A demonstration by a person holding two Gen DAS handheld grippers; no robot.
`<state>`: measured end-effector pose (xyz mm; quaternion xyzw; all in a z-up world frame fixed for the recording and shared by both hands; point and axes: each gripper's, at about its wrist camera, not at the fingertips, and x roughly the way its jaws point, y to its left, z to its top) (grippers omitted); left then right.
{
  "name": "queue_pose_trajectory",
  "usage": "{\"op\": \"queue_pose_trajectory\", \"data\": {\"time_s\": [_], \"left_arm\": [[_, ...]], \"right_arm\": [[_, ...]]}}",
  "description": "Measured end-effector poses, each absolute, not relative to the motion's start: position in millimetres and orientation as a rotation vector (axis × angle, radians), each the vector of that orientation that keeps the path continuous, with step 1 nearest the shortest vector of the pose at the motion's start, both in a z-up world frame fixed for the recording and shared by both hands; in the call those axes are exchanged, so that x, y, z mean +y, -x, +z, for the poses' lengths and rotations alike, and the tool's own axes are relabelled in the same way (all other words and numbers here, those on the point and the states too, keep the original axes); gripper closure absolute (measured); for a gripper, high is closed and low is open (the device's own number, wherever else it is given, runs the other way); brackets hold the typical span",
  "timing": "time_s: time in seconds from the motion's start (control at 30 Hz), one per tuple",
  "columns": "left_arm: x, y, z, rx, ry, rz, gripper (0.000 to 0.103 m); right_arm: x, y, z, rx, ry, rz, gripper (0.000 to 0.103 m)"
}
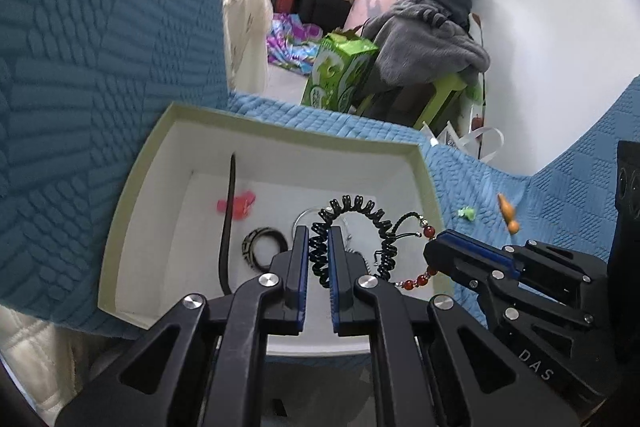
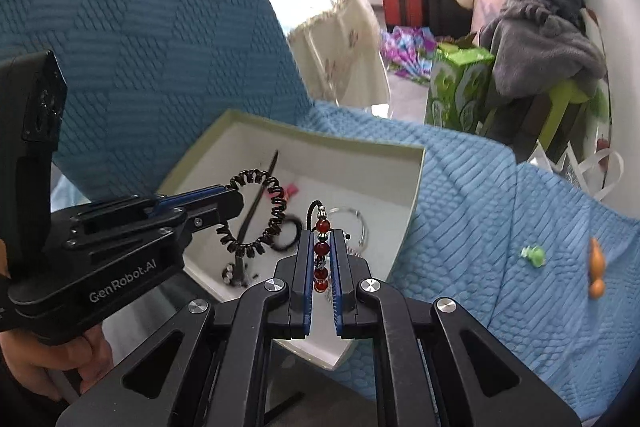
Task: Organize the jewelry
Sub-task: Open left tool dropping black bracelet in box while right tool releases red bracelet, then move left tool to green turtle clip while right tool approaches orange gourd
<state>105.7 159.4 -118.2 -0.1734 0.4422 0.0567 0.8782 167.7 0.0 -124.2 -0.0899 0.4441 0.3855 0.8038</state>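
My left gripper (image 1: 319,233) is shut on a black coiled hair tie (image 1: 360,205), whose loop hangs over a white box with a pale green rim (image 1: 280,123). To its right my right gripper (image 1: 434,247) is shut on a red bead bracelet (image 1: 430,231) at the box's right wall. In the right wrist view the right gripper (image 2: 323,237) clamps the bracelet (image 2: 322,225) between its blue pads, above the box (image 2: 320,137). The left gripper (image 2: 236,201) holds the coil tie (image 2: 276,215) on the left. Inside the box lie a black stick (image 1: 229,211), a pink piece (image 1: 238,207), a black band (image 1: 264,247) and a silver bangle (image 2: 358,223).
The box rests on a blue quilted cover (image 2: 460,207), with a raised blue backrest (image 1: 100,47) to its left. A small green piece (image 2: 534,254) and an orange piece (image 2: 595,263) lie on the cover to the right. Beyond the edge stand a green carton (image 1: 344,71), piled clothes and suitcases. A hand (image 2: 92,359) grips the left tool.
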Motion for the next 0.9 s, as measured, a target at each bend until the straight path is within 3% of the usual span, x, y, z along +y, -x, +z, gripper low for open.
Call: {"op": "queue_pose_trajectory", "data": {"time_s": [0.2, 0.27, 0.3, 0.33, 0.43, 0.7, 0.9], "left_arm": [[162.5, -105.1, -113.9, 0.904, 0.376, 0.126, 0.094], [159.0, -106.3, -107.9, 0.894, 0.365, 0.125, 0.093], [156.9, -106.5, -104.7, 0.889, 0.358, 0.123, 0.092], [155.6, -107.5, -102.5, 0.884, 0.354, 0.122, 0.087], [149.1, -108.6, -92.2, 0.852, 0.358, 0.129, 0.055], [108.7, -117.5, -68.5, 0.786, 0.351, 0.036, 0.054], [66.0, -129.9, -67.0, 0.777, 0.358, -0.055, 0.054]], "right_arm": [[-7.0, -171.5, -120.4, 0.963, 0.161, 0.849, 0.095], [-14.1, -172.6, -111.7, 0.944, 0.142, 0.860, 0.089], [-16.8, -172.5, -107.5, 0.935, 0.134, 0.861, 0.081], [-22.0, -172.3, -102.0, 0.922, 0.123, 0.865, 0.078], [-38.4, -174.8, -85.5, 0.880, 0.107, 0.854, 0.078], [-110.9, -184.3, -50.6, 0.744, 0.118, 0.719, 0.078], [-178.2, -192.8, -67.9, 0.727, 0.107, 0.567, 0.078]]}}
